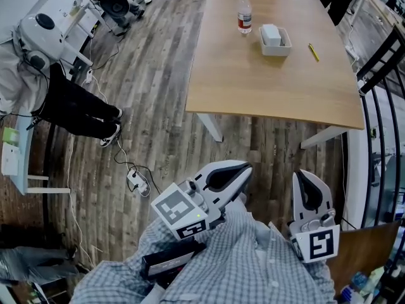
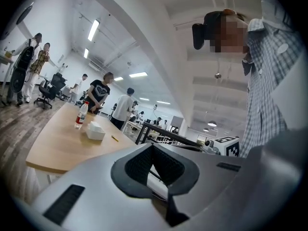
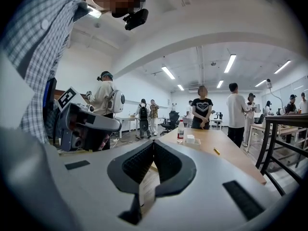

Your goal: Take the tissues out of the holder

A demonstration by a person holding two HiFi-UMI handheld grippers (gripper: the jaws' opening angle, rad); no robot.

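Note:
A white tissue holder point(image 1: 276, 45) with a stack of white tissues point(image 1: 271, 33) stands on the far part of the wooden table point(image 1: 253, 81). It also shows small in the left gripper view, tissue holder point(image 2: 95, 132), and in the right gripper view, tissue holder point(image 3: 191, 140). My left gripper point(image 1: 242, 168) and right gripper point(image 1: 303, 177) are held close to my checked shirt, well short of the table's near edge. Both are shut with nothing between the jaws, as the left gripper point(image 2: 153, 146) and right gripper point(image 3: 154, 142) show in their own views.
A water bottle point(image 1: 244, 12) stands left of the holder and a yellow pen point(image 1: 314, 52) lies to its right. A seated person point(image 1: 44, 75) and floor cables point(image 1: 136, 181) are at the left. A black railing point(image 1: 381, 59) runs along the right. People point(image 3: 202, 107) stand beyond the table.

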